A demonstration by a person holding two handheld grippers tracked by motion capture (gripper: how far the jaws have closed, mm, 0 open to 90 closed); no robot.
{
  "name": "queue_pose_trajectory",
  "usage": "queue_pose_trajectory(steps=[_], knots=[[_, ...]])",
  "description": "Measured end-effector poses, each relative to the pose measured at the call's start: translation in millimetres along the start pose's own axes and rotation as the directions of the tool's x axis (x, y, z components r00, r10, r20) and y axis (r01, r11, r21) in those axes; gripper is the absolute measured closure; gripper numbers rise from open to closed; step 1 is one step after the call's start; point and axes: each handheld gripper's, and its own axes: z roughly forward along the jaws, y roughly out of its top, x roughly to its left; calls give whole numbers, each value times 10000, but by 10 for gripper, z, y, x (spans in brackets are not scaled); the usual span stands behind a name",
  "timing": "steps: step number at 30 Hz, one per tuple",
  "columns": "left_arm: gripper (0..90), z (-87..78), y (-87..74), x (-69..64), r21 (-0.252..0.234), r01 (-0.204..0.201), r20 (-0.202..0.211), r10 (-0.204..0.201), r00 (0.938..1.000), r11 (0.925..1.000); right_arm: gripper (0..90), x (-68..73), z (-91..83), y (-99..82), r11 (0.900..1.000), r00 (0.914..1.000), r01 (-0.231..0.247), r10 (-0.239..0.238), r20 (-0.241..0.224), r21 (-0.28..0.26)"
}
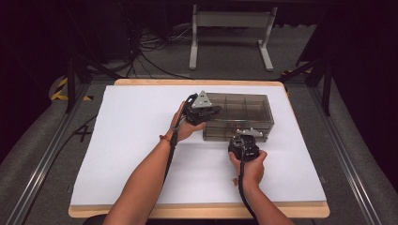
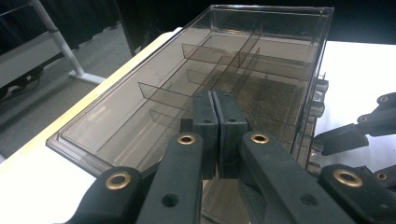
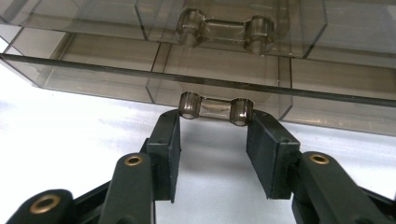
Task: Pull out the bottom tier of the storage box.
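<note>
My left gripper (image 2: 215,122) has its two black jaws pressed together with nothing between them, and their tips rest on the top of the smoky transparent plastic drawer box (image 2: 196,88), at its near end. Straight ahead of those jaws the box's lid stretches away, and through it I see thin clear dividers splitting the inside into compartments. Off to the right of the jaws, past the box's long front face, the dark jaws of my other tool come into the left gripper view.

My right gripper (image 3: 214,122) stands about half open, one jaw on either side of the clear bar-shaped handle of the lower drawer (image 3: 215,110). The handle's two round posts sit right at the inner faces of the pads, and the pads appear to touch them, so I read this as a grip on the handle across its length. Just above the jaws is a second handle (image 3: 226,29) of the same kind, on the upper drawer, well clear of the pads.

From the high view, the box lies on the white table top (image 1: 126,154), my left gripper (image 1: 202,108) at its left end and my right gripper (image 1: 243,143) in front of its long side.
</note>
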Motion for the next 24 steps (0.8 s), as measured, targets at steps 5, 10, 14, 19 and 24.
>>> queue_pose_trajectory(steps=[5,10,14,19,24], knots=[[885,-2,-2,2,-22,91,22,-91,10000,10000,562,-2,-7,-5,10000,10000,93,-93,-31,21],[875,-6,-8,0,-136,451,123,-450,9989,9989,508,2,-64,-11,9980,9980,615,-617,-102,-132],[859,-48,-4,-11,9,206,-24,-206,9998,9998,497,-32,-124,-46,9949,9947,980,-987,-290,-240],[854,-180,-45,3,120,81,-275,-77,9996,9999,497,-127,-176,-97,9836,9814,1744,-1774,-732,-461],[850,-257,-99,-11,139,121,-489,-114,9987,9998,502,-268,-221,-159,9704,9660,2256,-2343,-1095,-862]])
